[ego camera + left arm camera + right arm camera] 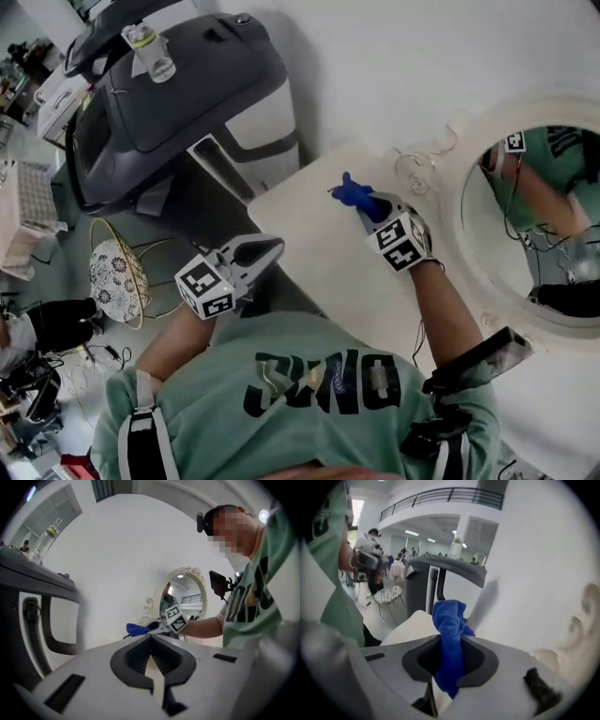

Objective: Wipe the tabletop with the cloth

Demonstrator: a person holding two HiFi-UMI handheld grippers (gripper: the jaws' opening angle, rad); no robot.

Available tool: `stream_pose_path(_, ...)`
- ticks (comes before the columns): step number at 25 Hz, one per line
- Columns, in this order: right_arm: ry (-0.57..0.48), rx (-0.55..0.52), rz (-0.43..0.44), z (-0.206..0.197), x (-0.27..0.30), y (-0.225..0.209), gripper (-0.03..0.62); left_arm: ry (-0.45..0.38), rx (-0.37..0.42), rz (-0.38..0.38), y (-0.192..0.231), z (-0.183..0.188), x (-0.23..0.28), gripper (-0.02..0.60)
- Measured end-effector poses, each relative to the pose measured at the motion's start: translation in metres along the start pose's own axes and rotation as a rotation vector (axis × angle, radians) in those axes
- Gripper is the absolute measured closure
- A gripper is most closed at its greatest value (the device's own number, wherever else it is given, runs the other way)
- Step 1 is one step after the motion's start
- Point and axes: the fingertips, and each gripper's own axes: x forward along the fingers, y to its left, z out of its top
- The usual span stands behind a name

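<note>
Clamping a blue cloth (352, 193) between its closed jaws, the right gripper (370, 204) hangs just left of the round, ornate-framed mirror (466, 234), over the cream tabletop (319, 267). In the right gripper view the cloth (449, 620) is bunched into a thick roll that stands up past the jaw tips and trails down behind them, with the right gripper (450, 646) pinching it at mid-length. No view settles whether the cloth touches the tabletop.

Well left of the mirror, past the tabletop's near-left edge, the left gripper (265, 249) sits close in front of the person's green shirt. Its own view shows the left gripper (150, 639) with its jaw tips pressed together and nothing held between them. Beyond them are the mirror (185, 597) and the cloth (137, 629) in the other gripper's grasp.

Farther left of the mirror, a large grey machine (178, 94) stands against the white wall, with a clear lidded jar (150, 52) on top.
</note>
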Motion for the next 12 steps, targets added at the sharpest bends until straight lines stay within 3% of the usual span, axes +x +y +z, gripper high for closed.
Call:
stream_pose_path(3,0.173,-0.108,-0.023,0.013,0.097,-0.039,0.513,0.026,0.042,0.072,0.035,-0.013,-0.035,0.572)
stream_pose_path(7,0.444,-0.215,-0.151,-0.003,0.208,-0.110,0.513,0.062,0.030,0.099,0.081,-0.033,-0.072,0.572)
stream_pose_path(12,0.737,-0.082,-0.228,-0.056,0.283,-0.164,0.511,0.032,-0.107,0.157,0.132,-0.052,-0.110,0.572)
